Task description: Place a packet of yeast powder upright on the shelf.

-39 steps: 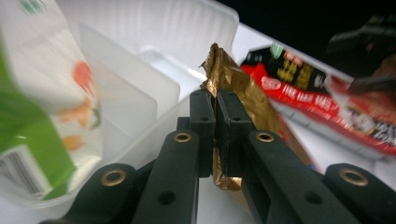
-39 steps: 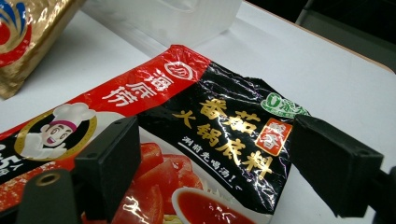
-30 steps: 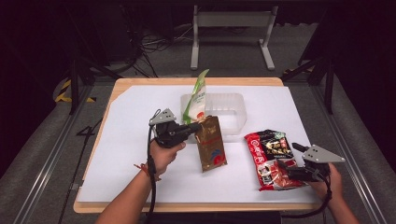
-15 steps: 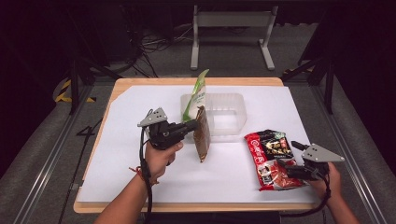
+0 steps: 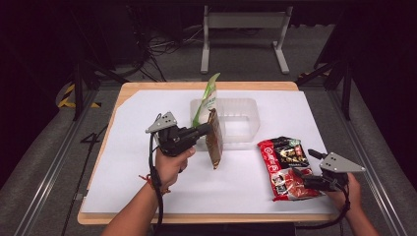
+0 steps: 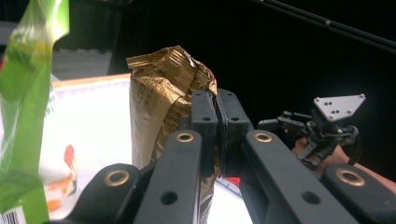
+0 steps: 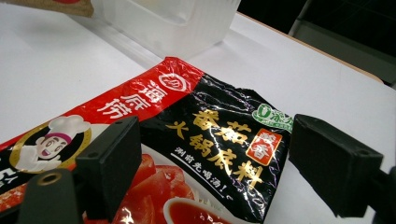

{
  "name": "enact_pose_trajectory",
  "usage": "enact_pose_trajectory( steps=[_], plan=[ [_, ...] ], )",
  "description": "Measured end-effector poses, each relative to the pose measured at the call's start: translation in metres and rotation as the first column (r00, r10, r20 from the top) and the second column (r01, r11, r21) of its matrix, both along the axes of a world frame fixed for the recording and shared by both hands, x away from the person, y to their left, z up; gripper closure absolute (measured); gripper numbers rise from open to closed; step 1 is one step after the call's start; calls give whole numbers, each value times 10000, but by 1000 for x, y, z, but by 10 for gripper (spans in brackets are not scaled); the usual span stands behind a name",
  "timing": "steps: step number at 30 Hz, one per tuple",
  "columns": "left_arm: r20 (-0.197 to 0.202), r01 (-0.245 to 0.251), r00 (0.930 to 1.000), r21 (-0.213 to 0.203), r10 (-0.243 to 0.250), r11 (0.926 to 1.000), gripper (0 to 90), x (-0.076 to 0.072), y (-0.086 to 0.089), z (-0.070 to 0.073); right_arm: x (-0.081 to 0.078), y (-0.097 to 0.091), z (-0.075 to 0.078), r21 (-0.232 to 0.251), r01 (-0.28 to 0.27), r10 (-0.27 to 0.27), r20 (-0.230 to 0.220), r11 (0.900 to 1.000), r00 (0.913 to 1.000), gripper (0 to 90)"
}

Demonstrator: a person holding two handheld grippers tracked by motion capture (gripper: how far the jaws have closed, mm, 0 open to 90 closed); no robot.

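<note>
Gold packet (image 5: pixel 214 138) hangs upright, pinched in the level left claw (image 5: pixel 205 129); right claw (image 5: pixel 301 174) gapes wide.

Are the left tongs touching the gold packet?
Touching. In the left gripper view the left tongs are shut on the gold packet, with its edge pinched between the black pads.

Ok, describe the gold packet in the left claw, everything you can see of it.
The gold packet is a flat pouch of shiny, crinkled foil, golden-brown with a crimped, ridged seal along its top edge. In the high view it shows a red patch near its lower end. It is lifted off the white table cover and hangs upright, edge-on. The left claw is shut on its upper edge, pinching the foil. It sits just in front of the clear plastic tub, beside the green bag.
</note>
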State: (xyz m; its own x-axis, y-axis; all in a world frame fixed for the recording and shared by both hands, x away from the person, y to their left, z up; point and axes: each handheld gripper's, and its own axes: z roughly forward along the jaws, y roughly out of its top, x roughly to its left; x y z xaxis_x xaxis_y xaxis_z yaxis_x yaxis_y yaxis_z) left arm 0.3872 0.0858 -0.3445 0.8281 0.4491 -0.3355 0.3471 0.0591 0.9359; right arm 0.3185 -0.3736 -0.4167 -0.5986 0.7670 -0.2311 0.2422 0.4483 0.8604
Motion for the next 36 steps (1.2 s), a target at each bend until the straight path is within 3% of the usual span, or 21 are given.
enact_pose_trajectory(
  steps=[9, 11, 16, 17, 19, 22, 24, 27, 30, 33, 36],
  plan=[
    [455, -162, 9988, -152, 169, 9998, 877, 2, -7, 20, -1, 1, 0, 25, 5, -5, -50, 10000, 10000, 179],
    [595, -293, 9978, -26, 294, 9996, 877, 5, -9, 24, -1, 1, -1, 35, 5, -5, -71, 10000, 10000, 179],
    [483, -573, 9972, 27, 572, 9984, 877, 21, -11, 29, -2, 1, -1, 0, 17, -17, -93, 10000, 10000, 179],
    [498, -702, 9964, 210, 691, 9973, 877, 25, -12, 29, -2, 0, -1, 15, 34, -34, -111, 10000, 9999, 179],
    [259, -749, 9969, 208, 744, 9970, 877, 34, -13, 27, -2, 0, -1, 22, 43, -43, -107, 10000, 9999, 179],
    [283, -1130, 9933, 217, 1124, 9934, 877, 40, -14, 30, -2, -1, -1, 25, 29, -29, -79, 10000, 10000, 179],
    [337, -1424, 9894, 339, 1412, 9892, 877, 40, -15, 33, -2, -1, -1, 44, 26, -25, -92, 10000, 10000, 179],
    [396, -1427, 9890, 90, 1422, 9897, 876, 36, -11, 40, -2, -2, -1, 38, 34, -33, -112, 10000, 9999, 179],
    [672, -1382, 9884, 270, 1361, 9900, 876, 31, -11, 43, -2, -3, -1, 55, 28, -28, -113, 10000, 9999, 179],
    [506, -1227, 9913, 297, 1211, 9920, 876, 31, -12, 40, -2, -2, -1, 1, 19, -19, -114, 10000, 9999, 178],
    [401, -1403, 9896, 588, 1381, 9884, 875, 36, -16, 33, -3, -1, -1, -90, 1, -2, -81, 10000, 10000, 178]
  ],
)
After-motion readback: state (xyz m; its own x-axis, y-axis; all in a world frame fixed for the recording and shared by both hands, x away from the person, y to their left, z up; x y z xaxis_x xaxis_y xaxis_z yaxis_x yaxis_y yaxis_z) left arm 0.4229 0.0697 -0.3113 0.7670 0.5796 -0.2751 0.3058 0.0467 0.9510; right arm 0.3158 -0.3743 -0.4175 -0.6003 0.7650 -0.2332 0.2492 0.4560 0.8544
